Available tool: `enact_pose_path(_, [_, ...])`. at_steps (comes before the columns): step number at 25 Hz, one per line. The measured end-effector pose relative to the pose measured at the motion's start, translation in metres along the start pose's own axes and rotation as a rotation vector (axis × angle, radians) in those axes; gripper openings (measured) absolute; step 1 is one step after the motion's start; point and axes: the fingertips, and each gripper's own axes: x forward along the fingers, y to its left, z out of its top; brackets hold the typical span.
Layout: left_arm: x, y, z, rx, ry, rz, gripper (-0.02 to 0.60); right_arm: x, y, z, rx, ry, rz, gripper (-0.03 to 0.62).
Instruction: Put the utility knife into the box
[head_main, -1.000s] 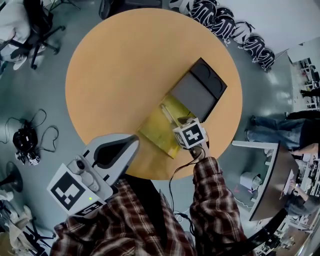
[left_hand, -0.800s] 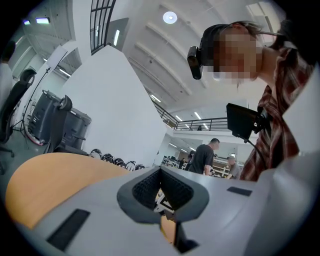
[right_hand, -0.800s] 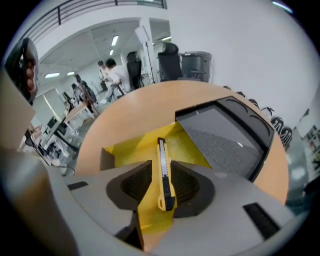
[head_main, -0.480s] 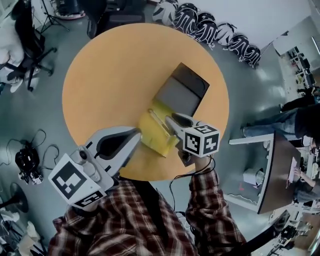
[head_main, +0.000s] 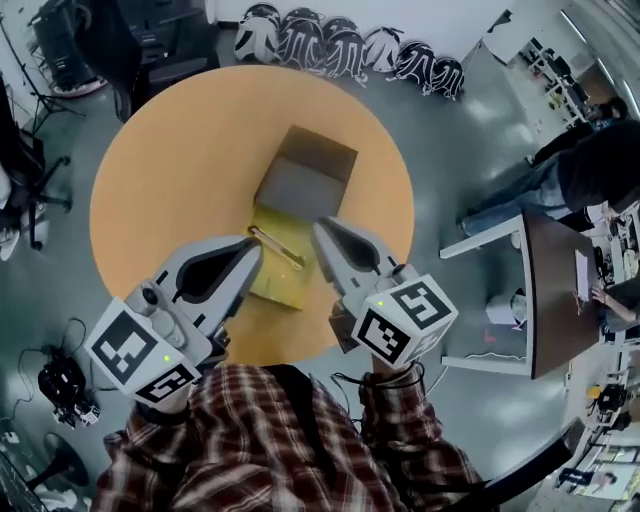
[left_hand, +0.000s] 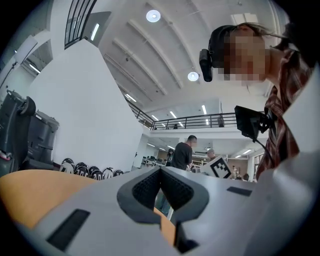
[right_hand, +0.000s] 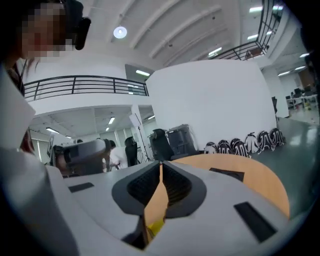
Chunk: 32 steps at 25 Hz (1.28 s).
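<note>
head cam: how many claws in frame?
2. Left claw, shut, at the left side of the yellow box; right claw at its right side, jaws just been closing with nothing between them. None hidden.

The left gripper (head_main: 252, 248) overlaps the left edge of the yellow box (head_main: 280, 290). The right gripper (head_main: 322, 230) (its jaws have just been closing, with nothing between them) hides part of the near right edge of the tabletop (head_main: 170, 170). The utility knife (head_main: 280, 250) shows only as a thin pale streak in the box, too small to make out. In both gripper views the gripper bodies mask most of the tabletop.
</note>
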Motion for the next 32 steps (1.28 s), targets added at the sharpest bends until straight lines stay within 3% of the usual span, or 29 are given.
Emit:
enact_pose_path(7, [0.038, -0.019, -0.002, -0.001, 0.021, -0.079, 0.011, -0.05, 0.002, 0.033, -0.086, -0.106, -0.108, 0.014])
enact_pose_path(13, [0.049, -0.026, 0.001, -0.005, 0.039, -0.125, 0.011, -0.064, 0.009, 0.042, -0.066, -0.141, -0.147, 0.012])
enact_pose_path(32, [0.045, -0.019, -0.009, -0.016, 0.048, -0.117, 0.011, -0.056, 0.006, 0.025, -0.044, -0.109, -0.153, 0.012])
